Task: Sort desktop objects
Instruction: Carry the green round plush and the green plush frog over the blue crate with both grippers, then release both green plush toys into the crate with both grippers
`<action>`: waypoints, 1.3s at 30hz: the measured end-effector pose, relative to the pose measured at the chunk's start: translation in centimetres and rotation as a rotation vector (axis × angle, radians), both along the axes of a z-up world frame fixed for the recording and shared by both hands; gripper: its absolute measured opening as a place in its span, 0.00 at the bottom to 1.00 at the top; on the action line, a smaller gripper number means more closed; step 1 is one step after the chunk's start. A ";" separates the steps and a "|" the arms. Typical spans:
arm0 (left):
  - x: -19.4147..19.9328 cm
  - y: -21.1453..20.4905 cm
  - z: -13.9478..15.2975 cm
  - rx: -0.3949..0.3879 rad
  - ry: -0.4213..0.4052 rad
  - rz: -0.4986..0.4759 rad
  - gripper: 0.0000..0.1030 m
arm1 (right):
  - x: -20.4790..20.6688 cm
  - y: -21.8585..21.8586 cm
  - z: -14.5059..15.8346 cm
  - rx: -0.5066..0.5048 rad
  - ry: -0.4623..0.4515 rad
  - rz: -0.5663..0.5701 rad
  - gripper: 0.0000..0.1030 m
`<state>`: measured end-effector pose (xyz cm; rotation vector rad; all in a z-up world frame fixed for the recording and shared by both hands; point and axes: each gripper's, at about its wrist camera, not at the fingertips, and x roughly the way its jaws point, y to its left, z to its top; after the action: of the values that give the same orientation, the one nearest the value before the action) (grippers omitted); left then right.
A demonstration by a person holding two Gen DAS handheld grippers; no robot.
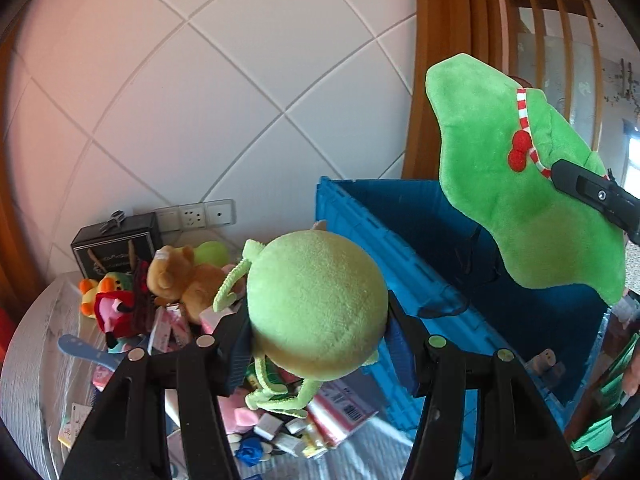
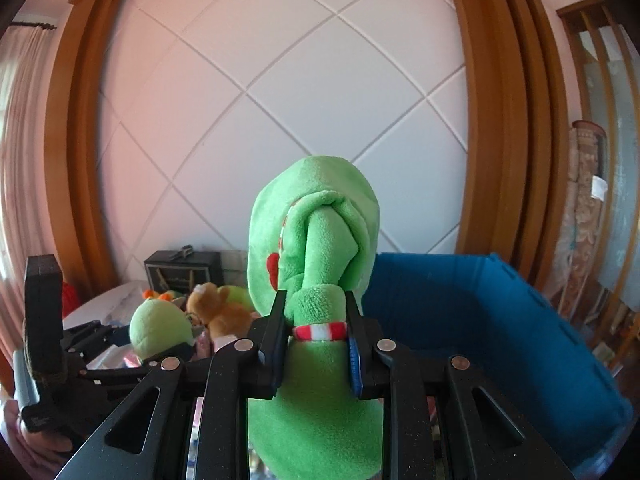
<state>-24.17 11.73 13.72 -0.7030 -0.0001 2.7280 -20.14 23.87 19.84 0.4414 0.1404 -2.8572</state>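
The left gripper [image 1: 318,330] is clamped on a round pale-green plush [image 1: 316,304], held in the air above the toy pile [image 1: 168,292] on the table [image 1: 36,360]. The right gripper [image 2: 316,344] is clenched on the neck of a bright green plush [image 2: 316,240] at its striped collar, long axis upright. The blue bin [image 1: 400,248] lies just right of the left load and beneath and beyond the right one, so the right hand looks nearer to dropping.
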 end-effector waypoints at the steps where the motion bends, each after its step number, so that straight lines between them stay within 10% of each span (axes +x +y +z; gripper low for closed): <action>1: 0.1 1.4 0.4 0.002 0.007 -0.018 0.55 | -0.1 1.2 0.3 0.001 0.007 -0.014 0.24; 6: -0.2 7.5 2.4 0.006 0.009 -0.096 0.56 | -0.7 6.7 0.8 0.031 0.016 -0.084 0.24; 21: -11.3 23.1 3.0 -0.093 -0.317 -0.131 0.56 | -11.3 18.4 -0.6 0.101 -0.190 -0.136 0.24; 33: -18.2 28.7 -5.8 -0.237 -0.544 -0.086 0.56 | -22.7 22.2 -8.6 0.067 -0.459 -0.184 0.24; 39: -18.7 29.3 -7.0 -0.302 -0.486 -0.055 0.58 | -22.7 21.6 -10.0 0.149 -0.472 -0.190 0.24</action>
<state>-42.83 41.00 6.75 -1.4102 0.3181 2.4589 -42.85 45.51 9.84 1.1991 0.2339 -2.8350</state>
